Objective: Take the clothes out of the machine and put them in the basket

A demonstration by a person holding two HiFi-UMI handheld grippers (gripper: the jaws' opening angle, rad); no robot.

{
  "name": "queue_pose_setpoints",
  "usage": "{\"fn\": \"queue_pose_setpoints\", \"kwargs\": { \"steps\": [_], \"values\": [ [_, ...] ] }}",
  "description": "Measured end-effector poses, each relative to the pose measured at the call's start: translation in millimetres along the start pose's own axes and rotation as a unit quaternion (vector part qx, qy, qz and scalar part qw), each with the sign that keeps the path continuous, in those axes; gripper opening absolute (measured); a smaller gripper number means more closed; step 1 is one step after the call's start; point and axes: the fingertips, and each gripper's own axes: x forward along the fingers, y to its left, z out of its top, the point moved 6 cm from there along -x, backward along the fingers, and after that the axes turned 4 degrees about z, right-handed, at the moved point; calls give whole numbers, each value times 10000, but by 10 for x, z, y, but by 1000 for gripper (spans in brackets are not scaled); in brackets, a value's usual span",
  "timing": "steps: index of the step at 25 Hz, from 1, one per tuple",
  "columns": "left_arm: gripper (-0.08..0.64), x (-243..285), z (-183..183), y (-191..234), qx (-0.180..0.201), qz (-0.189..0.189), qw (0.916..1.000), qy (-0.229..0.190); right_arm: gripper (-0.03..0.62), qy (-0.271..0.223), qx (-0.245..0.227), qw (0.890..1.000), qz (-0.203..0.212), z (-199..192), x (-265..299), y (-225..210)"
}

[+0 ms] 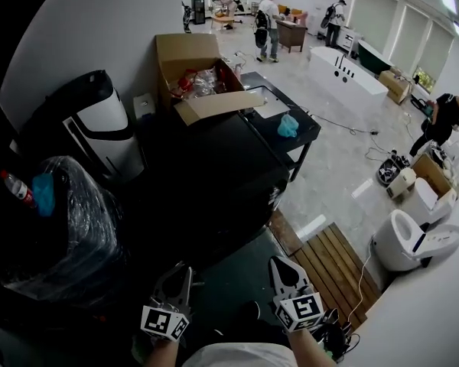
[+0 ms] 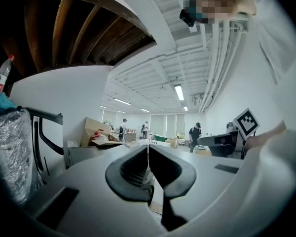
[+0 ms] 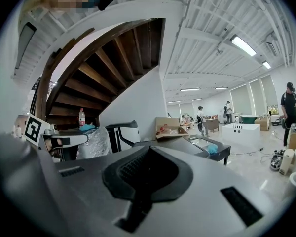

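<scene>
Dark floor lies below me. My grey left gripper (image 1: 182, 275) and grey right gripper (image 1: 281, 270) both have their jaws pressed together, holding nothing. Just beyond sits a black boxy machine (image 1: 206, 182). No clothes show, so they're presumably inside. They should be soft, light and limp, so I'd pinch a bunched fold.

The left hand-held gripper (image 1: 182, 275) and right hand-held gripper (image 1: 281, 266) point level, side by side, jaws together, empty.
</scene>
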Motion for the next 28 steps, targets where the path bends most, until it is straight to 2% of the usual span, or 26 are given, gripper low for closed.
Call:
{"fn": "queue_pose_setpoints", "kwargs": {
  "steps": [9, 22, 28],
  "values": [
    [23, 432, -557, 74, 42, -9, 10000, 87, 8, 13, -2, 10000, 77, -439, 353, -314],
    [23, 877, -1815, 146, -36, -165, 9998, 129, 9, 72, 21, 10000, 0, -1583, 747, -711],
    [23, 1114, -2428, 166, -71, -170, 9998, 64, 8, 60, 93, 9998, 194, -2239, 917, -924]
  ]
}}
